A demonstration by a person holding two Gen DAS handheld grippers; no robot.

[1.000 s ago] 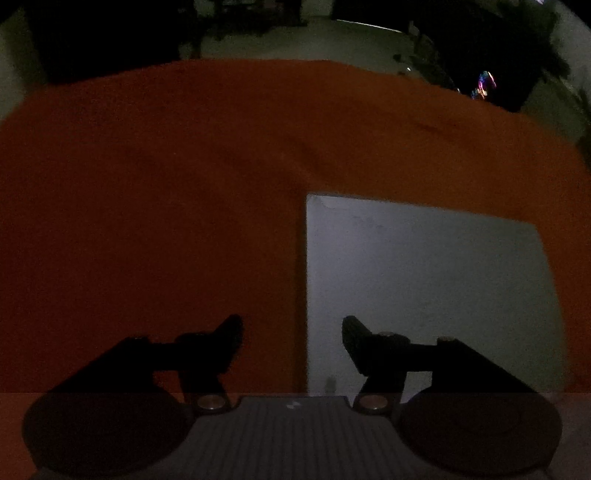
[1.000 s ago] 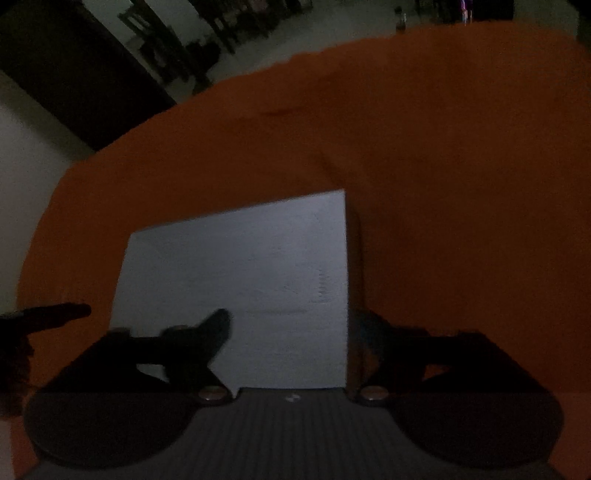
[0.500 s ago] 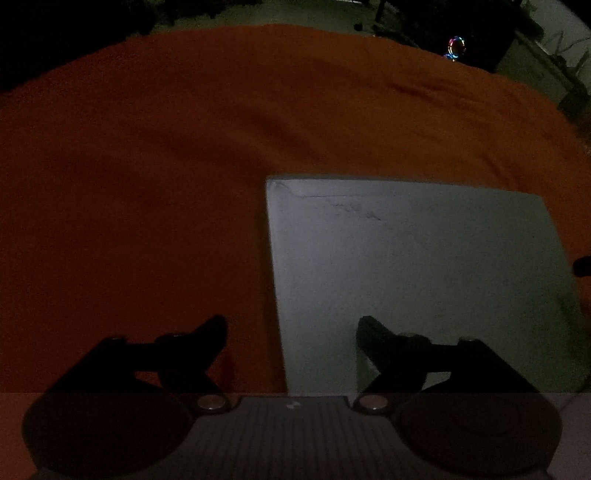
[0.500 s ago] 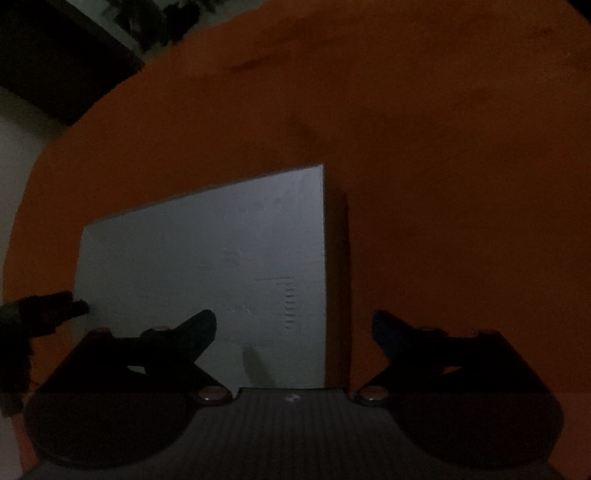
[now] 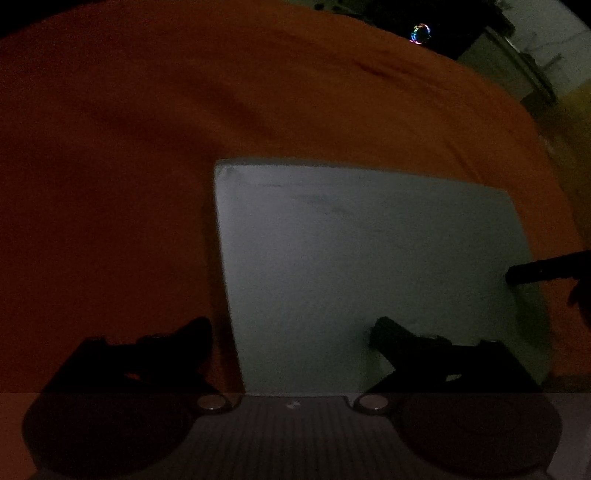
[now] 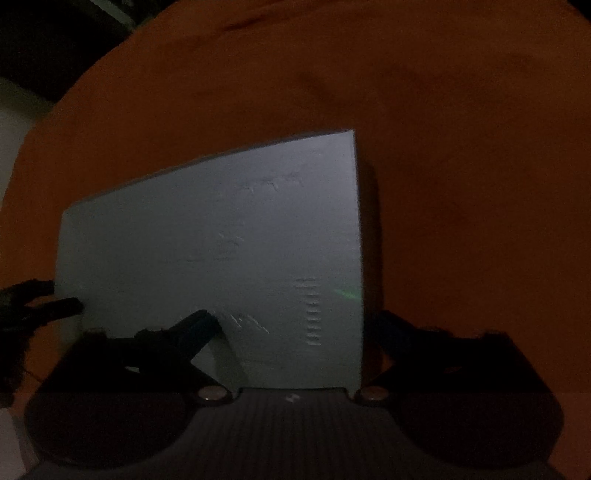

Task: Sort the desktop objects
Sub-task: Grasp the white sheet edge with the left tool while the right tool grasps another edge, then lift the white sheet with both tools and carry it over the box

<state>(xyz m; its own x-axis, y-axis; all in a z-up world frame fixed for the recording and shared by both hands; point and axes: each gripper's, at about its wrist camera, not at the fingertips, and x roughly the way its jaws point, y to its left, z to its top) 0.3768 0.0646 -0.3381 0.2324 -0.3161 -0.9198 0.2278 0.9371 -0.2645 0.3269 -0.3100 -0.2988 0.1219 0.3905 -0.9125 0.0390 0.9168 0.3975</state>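
A flat pale grey box (image 5: 362, 266) lies on the orange cloth (image 5: 129, 166). My left gripper (image 5: 291, 332) is open and straddles its left edge: one finger over the cloth, the other over the box top. My right gripper (image 6: 295, 325) is open and straddles the same box's (image 6: 221, 240) right edge. The tip of the right gripper shows at the right edge of the left wrist view (image 5: 543, 271), and the left gripper's tip shows at the left of the right wrist view (image 6: 55, 308). The scene is very dim.
The orange cloth (image 6: 461, 147) covers the whole table around the box. Dark furniture and a small coloured light ring (image 5: 420, 33) stand beyond the far edge. A pale wall or floor (image 6: 18, 118) shows past the table's left side.
Both grippers have moved closer to the box and lower, so it fills more of each view. Both have opened wider over the past second. The other gripper's tip has come into the left view.
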